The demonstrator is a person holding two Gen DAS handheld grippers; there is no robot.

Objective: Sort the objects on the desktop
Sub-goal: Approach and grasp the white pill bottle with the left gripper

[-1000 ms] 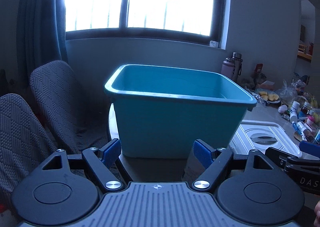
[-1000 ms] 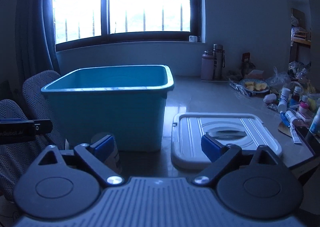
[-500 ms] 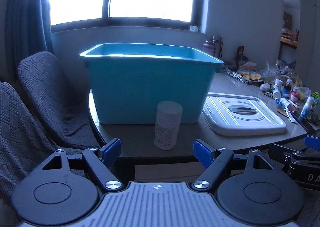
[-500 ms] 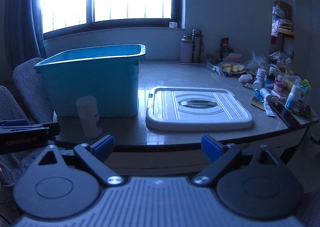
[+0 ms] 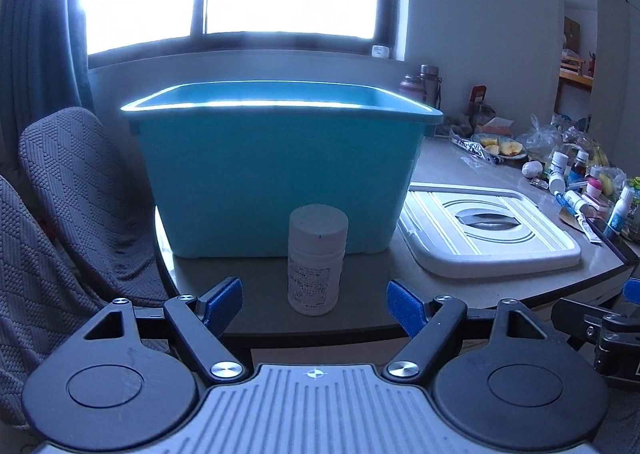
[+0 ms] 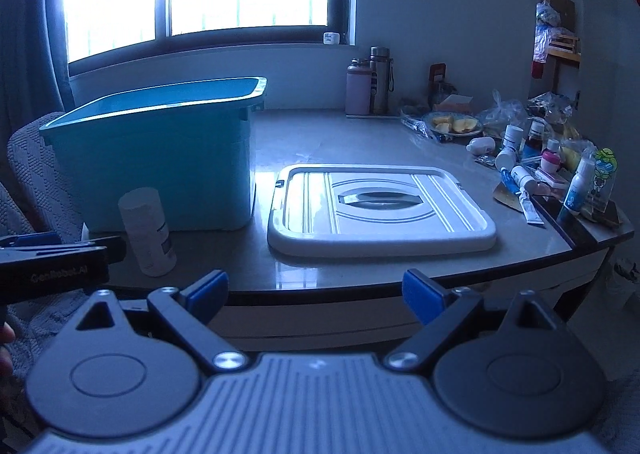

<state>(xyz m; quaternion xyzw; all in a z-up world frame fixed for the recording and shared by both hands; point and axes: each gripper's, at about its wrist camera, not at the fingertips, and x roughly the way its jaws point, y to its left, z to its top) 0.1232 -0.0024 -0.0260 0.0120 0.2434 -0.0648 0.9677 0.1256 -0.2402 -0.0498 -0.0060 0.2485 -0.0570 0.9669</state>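
Note:
A white pill bottle point(image 5: 317, 259) stands upright on the table in front of a teal tub point(image 5: 280, 174). My left gripper point(image 5: 314, 305) is open, just short of the bottle, with nothing between its blue pads. In the right wrist view the same bottle point(image 6: 147, 232) stands left of a white lid point(image 6: 380, 210) that lies flat beside the tub point(image 6: 160, 158). My right gripper point(image 6: 316, 296) is open and empty, held off the table's front edge. Several small bottles and tubes point(image 6: 524, 170) crowd the table's right side.
Two grey padded chairs point(image 5: 76, 190) stand left of the table. Two flasks point(image 6: 370, 80) stand by the back wall, and a plate of cut fruit point(image 6: 454, 124) and plastic bags sit at the back right. The left gripper's side point(image 6: 48, 268) shows at the right view's left edge.
Both grippers have drawn back from the table and sunk. The bottle, hidden behind the left fingers a second ago, now stands in full view. The jaws have kept their openings.

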